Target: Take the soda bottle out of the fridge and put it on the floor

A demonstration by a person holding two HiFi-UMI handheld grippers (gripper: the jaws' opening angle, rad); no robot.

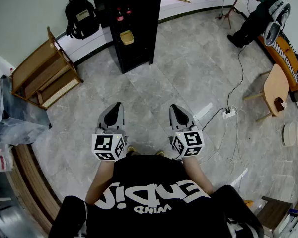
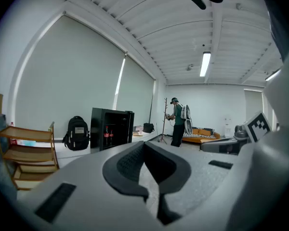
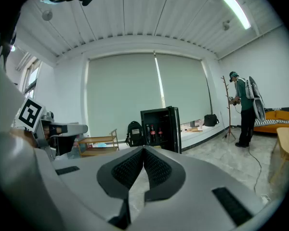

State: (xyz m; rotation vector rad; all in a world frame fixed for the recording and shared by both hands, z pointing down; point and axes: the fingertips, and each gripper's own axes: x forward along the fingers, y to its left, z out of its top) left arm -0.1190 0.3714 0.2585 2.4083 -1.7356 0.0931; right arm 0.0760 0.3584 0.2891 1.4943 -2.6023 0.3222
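Floor (image 1: pixel 164 78): grey tile, black fridge (image 1: pixel 134 29) stands on it
Fridge: open; soda bottles (image 1: pixel 120 15) on upper shelf, yellow item (image 1: pixel 126 37) below them
Left hand-held gripper (image 1: pixel 117 106): jaws closed, nothing held, well short of fridge
Right hand-held gripper (image 1: pixel 174 108): jaws closed, nothing held, well short of fridge

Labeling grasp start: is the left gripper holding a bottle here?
No, the left gripper has its jaws together on nothing, and the soda bottles stand in the fridge across the room.
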